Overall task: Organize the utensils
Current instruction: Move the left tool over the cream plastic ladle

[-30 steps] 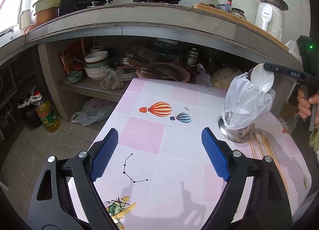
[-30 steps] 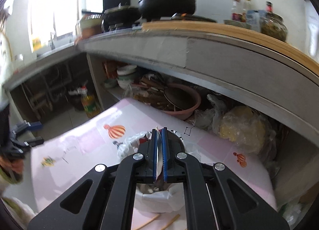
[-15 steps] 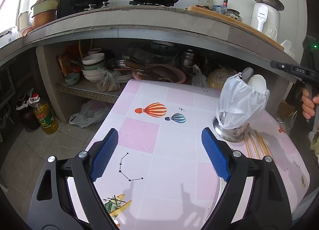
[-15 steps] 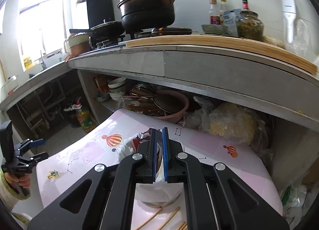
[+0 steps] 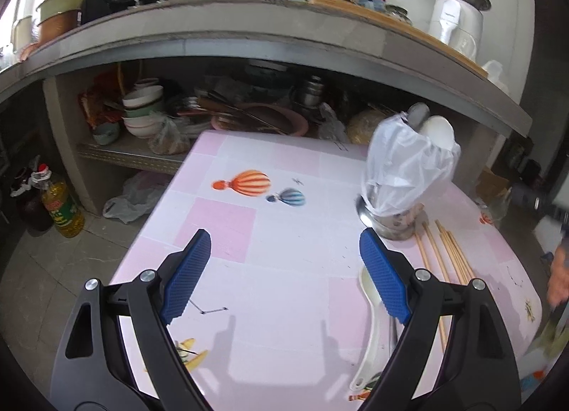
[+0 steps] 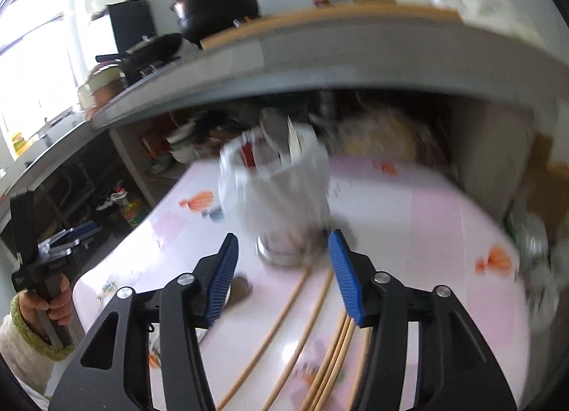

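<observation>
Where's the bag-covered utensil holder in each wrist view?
Left wrist: utensil holder right of centre, on the table's far right, chopsticks below it.
Right wrist: utensil holder centre, blurred, just beyond the open jaws.
Shared landmark: orange balloon print left of it.

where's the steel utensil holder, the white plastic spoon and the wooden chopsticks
steel utensil holder with white plastic bag [image 5: 393,227], left wrist view, metal base
white plastic spoon [image 5: 370,307], left wrist view, handle
wooden chopsticks [image 6: 284,318], right wrist view, shaft

My pads [image 5: 386,283] are ribbed blue rubber. Shiny metal holder [image 5: 387,222], thin plastic bag [image 5: 402,169] over it. Wooden chopsticks [image 6: 284,325] at 6 o'clock, glossy tablecloth [image 5: 284,240].
</observation>
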Demonstrator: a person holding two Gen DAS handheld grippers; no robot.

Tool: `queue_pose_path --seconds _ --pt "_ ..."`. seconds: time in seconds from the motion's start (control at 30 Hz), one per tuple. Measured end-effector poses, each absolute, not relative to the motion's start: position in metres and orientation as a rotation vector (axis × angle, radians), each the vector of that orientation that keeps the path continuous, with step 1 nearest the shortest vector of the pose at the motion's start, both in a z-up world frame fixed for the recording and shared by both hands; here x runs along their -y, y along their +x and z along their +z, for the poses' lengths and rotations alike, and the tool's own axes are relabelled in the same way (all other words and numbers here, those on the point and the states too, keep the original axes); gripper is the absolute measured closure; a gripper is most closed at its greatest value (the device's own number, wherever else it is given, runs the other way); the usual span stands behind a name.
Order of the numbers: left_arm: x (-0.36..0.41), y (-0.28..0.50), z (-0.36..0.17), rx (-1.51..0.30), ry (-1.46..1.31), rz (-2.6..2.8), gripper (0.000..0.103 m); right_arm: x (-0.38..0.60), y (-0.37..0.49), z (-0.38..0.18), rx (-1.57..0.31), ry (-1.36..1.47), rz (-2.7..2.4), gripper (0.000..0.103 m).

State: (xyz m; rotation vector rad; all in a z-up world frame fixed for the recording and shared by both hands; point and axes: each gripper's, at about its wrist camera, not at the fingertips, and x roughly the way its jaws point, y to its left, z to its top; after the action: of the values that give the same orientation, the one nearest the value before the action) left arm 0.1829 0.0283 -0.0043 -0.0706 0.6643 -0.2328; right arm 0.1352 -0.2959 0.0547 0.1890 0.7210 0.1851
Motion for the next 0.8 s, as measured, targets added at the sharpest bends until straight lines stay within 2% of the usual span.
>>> queue_pose_path --seconds 0.27,0.8 --pt "0.006 0.190 -0.018 -0.739 0.016 -0.291 0.021 0.284 0.095 0.000 -0.823 0.233 0.095 0.047" --pt "0.052 0.194 -0.033 -0.802 0.068 -0.328 0.020 0.294 0.087 -0.006 -0.840 0.251 0.106 0.047"
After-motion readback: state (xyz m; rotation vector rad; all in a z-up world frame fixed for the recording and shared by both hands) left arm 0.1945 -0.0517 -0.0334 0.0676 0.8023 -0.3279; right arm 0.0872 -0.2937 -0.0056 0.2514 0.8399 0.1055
